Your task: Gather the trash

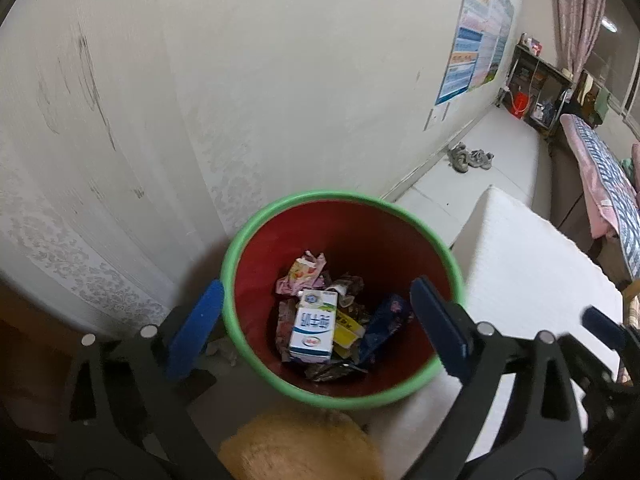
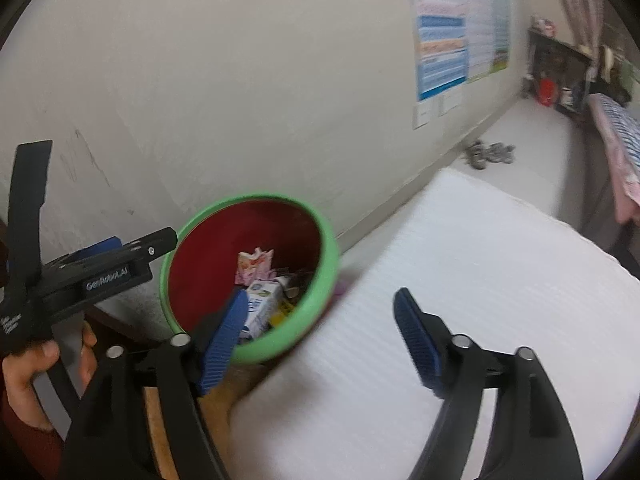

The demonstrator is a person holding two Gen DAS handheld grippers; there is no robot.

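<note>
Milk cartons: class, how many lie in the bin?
1: a white milk carton atop the wrappers in the red bin; others may be buried.

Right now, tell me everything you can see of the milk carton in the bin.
The milk carton is a small white box with blue and green print, apparently cardboard. It looks intact, not crushed, and lies tilted on its back atop the other rubbish, printed face up, top end toward the wall. It sits low in the red bin with the green rim, against a yellow wrapper and dark wrappers. Neither tool touches it.
</note>
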